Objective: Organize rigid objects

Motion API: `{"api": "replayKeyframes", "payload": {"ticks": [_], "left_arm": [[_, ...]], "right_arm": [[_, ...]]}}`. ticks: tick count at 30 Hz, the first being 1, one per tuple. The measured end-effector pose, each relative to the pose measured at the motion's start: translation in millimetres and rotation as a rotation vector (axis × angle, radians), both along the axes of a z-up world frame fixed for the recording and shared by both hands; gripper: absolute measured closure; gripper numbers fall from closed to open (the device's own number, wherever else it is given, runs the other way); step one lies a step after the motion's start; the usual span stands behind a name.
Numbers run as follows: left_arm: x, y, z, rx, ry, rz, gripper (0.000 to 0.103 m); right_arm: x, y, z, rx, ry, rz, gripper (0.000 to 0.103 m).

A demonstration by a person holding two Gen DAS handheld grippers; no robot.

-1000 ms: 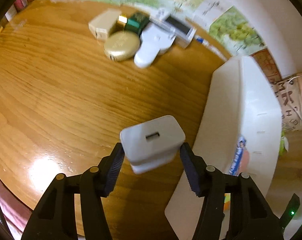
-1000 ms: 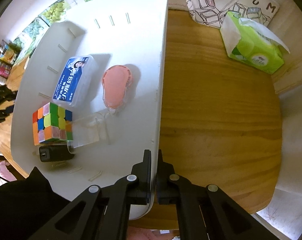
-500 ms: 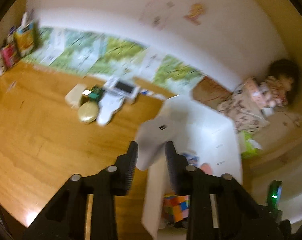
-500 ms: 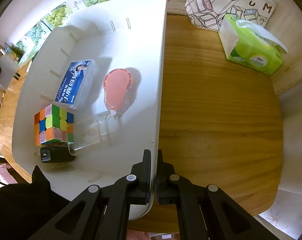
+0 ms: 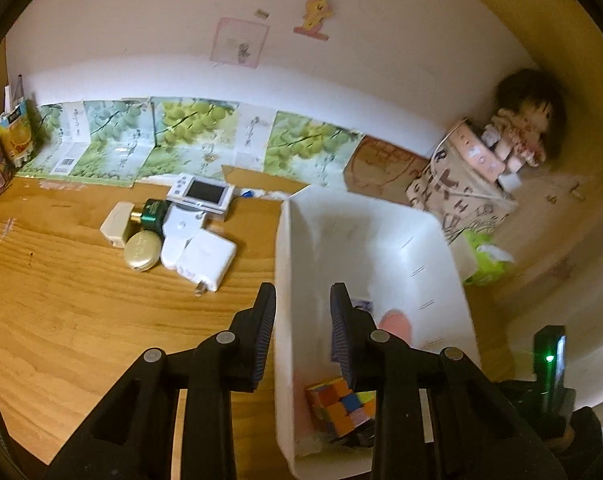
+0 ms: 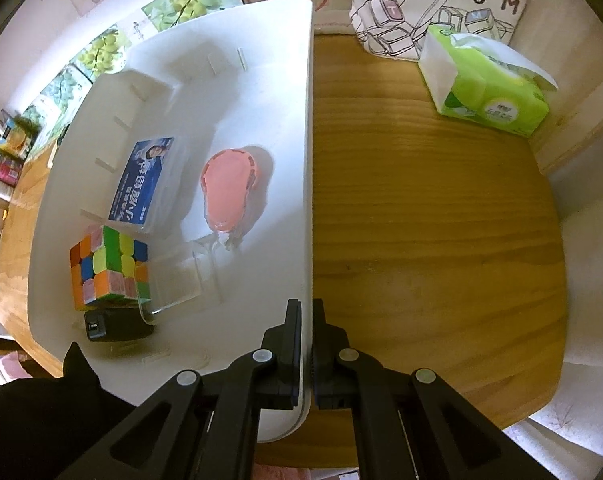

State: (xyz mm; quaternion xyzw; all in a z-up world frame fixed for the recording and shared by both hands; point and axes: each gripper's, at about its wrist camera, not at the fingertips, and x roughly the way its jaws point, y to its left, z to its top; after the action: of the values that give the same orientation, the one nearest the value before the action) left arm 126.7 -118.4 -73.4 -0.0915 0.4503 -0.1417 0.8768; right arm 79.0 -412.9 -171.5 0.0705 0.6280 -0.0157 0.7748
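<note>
One tabletop (image 5: pixel 61 320): wooden; it carries the bin and a pile of loose things.
Bin (image 6: pixel 261 60): white and open-topped, on the right half of the tabletop. Its long axis runs away from us, from the near edge toward the wall.
Right gripper (image 6: pixel 307 344): fingers clenched on the bin's right wall near the near corner, one inside and one outside.
Left gripper (image 5: pixel 303 320): fingers released and empty, hanging over the bin's left wall, one on each side of it.
Pile (image 5: pixel 169 228): about six things left to sort, touching one another, well left of the bin by the far wall.
Done so far: at least five things lie in the bin, namely the blue box (image 6: pixel 143 184), pink case (image 6: pixel 227 188), cube (image 6: pixel 107 270), clear box (image 6: pixel 173 280) and black charger (image 6: pixel 113 326).
White block (image 6: pixel 137 84): blurred, at the bin's far left corner; we cannot tell what it is or whether it has settled.
Progress: we judge it roughly half done.
White charger (image 5: pixel 207 256): nearest of the pile to the bin, lying flat, its prongs toward the near edge. It is nearly square, with no clear long axis.
Next: we judge the empty left gripper suits that charger.
</note>
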Motion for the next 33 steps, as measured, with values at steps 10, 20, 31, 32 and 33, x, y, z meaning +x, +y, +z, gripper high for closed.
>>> {"api": "replayKeyframes", "payload": {"ticks": [10,20,31,32,33], "left_arm": [[12.6,27.6,-15.3,0.186,0.071,0.011,0.05],[77.9,30.0,-62.6,0.225,0.225,-0.151,0.025],[142.9,12.4,-112.3,0.278,0.423,-0.159,0.026],[146.2,11.3,-116.1,0.293,0.44,-0.152,0.026],[148.9,10.8,-119.3,0.299,0.452,-0.146,0.029]], "right_arm": [[-10.5,1.3,5.0,-0.023,-0.067,-0.097,0.098],[-18.8,5.5,9.2,-0.063,-0.138,-0.132,0.097],[-18.2,12.8,11.4,-0.093,-0.113,-0.164,0.094],[-18.1,13.2,11.3,-0.094,-0.11,-0.165,0.094],[-17.9,14.1,11.4,-0.098,-0.107,-0.164,0.094]]}}
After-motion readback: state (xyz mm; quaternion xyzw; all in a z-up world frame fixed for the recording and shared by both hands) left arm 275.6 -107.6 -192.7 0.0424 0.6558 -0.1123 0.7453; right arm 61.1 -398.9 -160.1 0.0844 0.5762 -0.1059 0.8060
